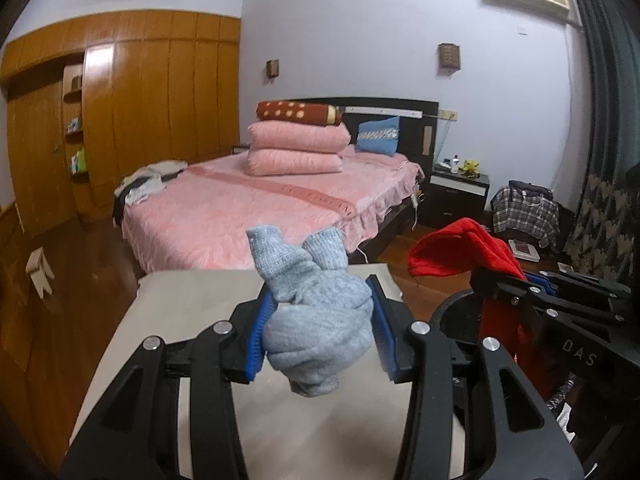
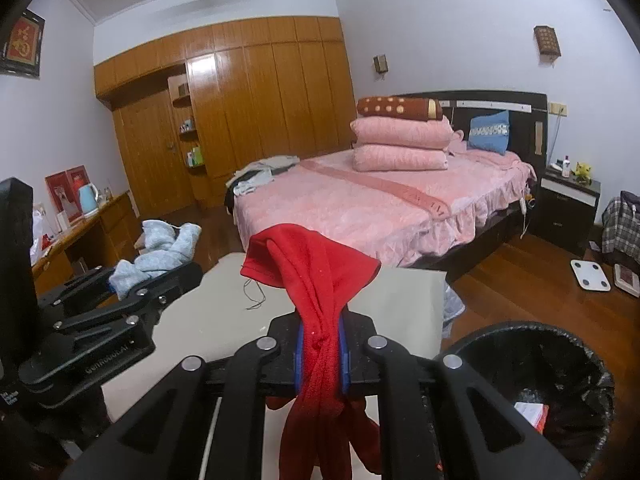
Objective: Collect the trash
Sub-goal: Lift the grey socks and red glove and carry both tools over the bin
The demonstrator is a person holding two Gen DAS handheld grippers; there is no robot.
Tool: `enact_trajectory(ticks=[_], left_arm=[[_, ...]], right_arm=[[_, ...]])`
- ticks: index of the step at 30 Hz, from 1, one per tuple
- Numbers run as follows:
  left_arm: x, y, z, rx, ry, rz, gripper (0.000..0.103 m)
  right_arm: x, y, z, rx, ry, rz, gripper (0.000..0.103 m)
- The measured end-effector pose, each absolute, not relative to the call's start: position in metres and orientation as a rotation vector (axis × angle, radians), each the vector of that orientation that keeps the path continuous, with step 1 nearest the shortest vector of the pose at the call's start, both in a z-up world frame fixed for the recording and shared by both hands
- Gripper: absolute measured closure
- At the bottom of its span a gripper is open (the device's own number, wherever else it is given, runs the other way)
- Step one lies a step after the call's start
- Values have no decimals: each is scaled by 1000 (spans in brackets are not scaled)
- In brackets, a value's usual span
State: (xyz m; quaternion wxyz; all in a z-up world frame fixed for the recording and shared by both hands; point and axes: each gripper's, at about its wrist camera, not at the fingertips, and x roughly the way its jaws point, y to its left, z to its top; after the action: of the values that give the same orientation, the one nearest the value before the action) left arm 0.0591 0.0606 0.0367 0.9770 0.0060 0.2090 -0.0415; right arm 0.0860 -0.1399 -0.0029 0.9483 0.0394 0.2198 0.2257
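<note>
My left gripper point(image 1: 320, 320) is shut on a bundled light blue knitted sock point(image 1: 316, 320), held above the beige table point(image 1: 192, 320); its blue pads press the bundle from both sides. To its right, my right gripper point(image 2: 322, 354) is shut on a red cloth point(image 2: 316, 280) that drapes over the fingers and hangs down below them. The red cloth point(image 1: 464, 252) also shows at the right of the left wrist view, and the blue sock point(image 2: 156, 256) at the left of the right wrist view. A black-lined trash bin point(image 2: 532, 384) stands at the lower right, with some paper scraps inside.
A pink bed point(image 2: 380, 204) with stacked pillows fills the room's middle beyond the table. A wooden wardrobe point(image 2: 248, 112) lines the far wall. A desk with a kettle point(image 2: 88, 196) is at the left; a scale point(image 2: 590, 274) lies on the wood floor.
</note>
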Motion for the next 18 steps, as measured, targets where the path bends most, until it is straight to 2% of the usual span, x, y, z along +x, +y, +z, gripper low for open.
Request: enact_trajectory(ticks=[18], left_arm=[[33, -2, 65, 66, 324, -189, 60]], right_arm=[[38, -192, 30, 86, 324, 393, 90]])
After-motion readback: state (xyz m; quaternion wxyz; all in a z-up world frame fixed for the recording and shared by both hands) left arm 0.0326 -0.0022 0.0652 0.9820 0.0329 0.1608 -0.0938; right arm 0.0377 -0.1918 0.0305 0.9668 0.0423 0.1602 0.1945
